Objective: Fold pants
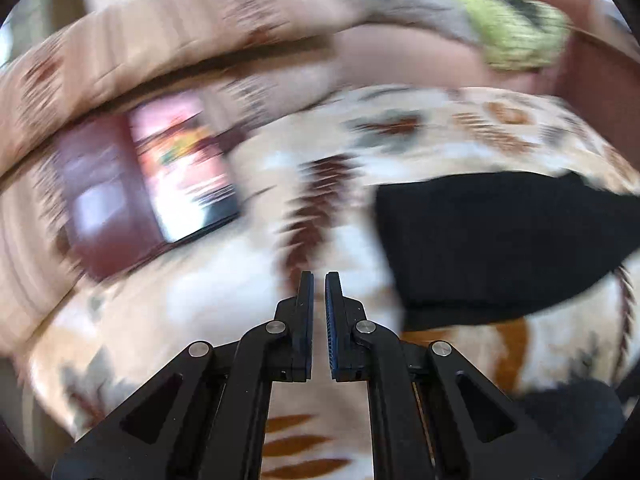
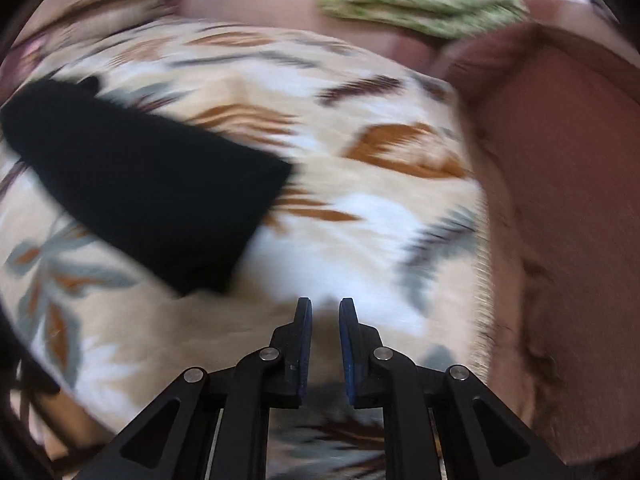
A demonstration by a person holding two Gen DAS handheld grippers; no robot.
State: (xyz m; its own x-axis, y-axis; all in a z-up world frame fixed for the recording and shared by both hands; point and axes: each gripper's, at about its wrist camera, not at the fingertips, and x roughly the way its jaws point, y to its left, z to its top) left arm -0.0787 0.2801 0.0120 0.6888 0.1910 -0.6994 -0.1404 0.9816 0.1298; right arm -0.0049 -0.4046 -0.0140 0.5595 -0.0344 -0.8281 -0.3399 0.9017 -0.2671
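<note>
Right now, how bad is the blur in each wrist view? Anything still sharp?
Left wrist: heavy motion smear on the patterned blanket and black pants; only the left gripper is sharp. Right wrist: same smear, pants edges soft, right gripper crisp. Fisheye bending in both.

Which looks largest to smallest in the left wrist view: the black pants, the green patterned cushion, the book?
1. Black pants, by far the largest.
2 and 3. Book and green patterned cushion: unsure. The book covers more of the picture, but it lies nearer, the cushion is farther back, and both are blurred.
</note>
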